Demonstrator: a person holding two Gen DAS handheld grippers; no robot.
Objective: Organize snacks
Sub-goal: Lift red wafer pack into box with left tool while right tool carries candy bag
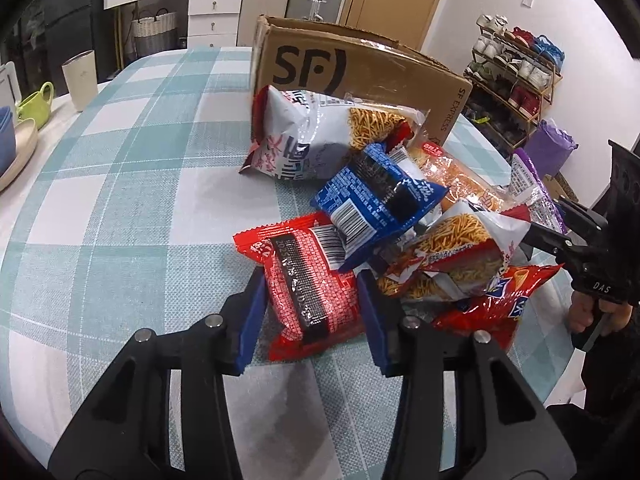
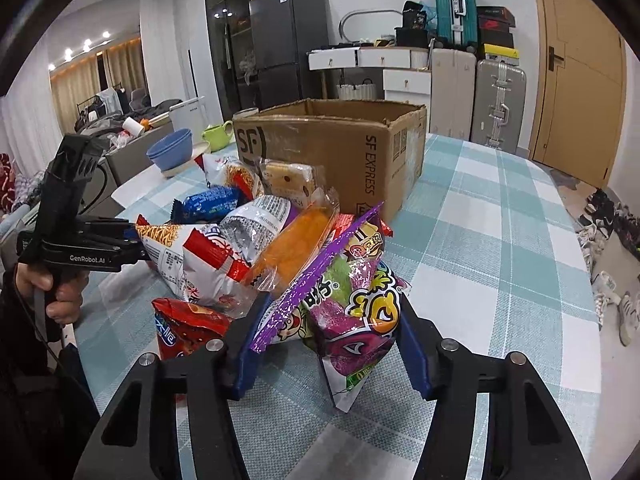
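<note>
A heap of snack packets lies on the teal-and-white checked tablecloth (image 1: 120, 184), just in front of the open brown cardboard box (image 1: 360, 68) printed with black letters, which stands at the far side of the table.

The left gripper (image 1: 314, 312) has its blue pads pressed against both sides of a flat red foil packet with a barcode (image 1: 308, 288) at the near left edge of the heap. A blue foil packet (image 1: 376, 196) overlaps the red one's far corner.

The right gripper (image 2: 326, 344) pinches a purple bag with cartoon lettering (image 2: 352, 312) at the near right of the heap; the bag bulges between the pads and its lower corner hangs below them (whether it touches the cloth I cannot tell). Just left of it lie an orange clear-wrapped packet (image 2: 292, 248) and a white-and-red bag of noodle sticks (image 2: 200, 256).

A pale cup (image 1: 80, 78) and a green mug (image 1: 38, 104) stand far left.
</note>
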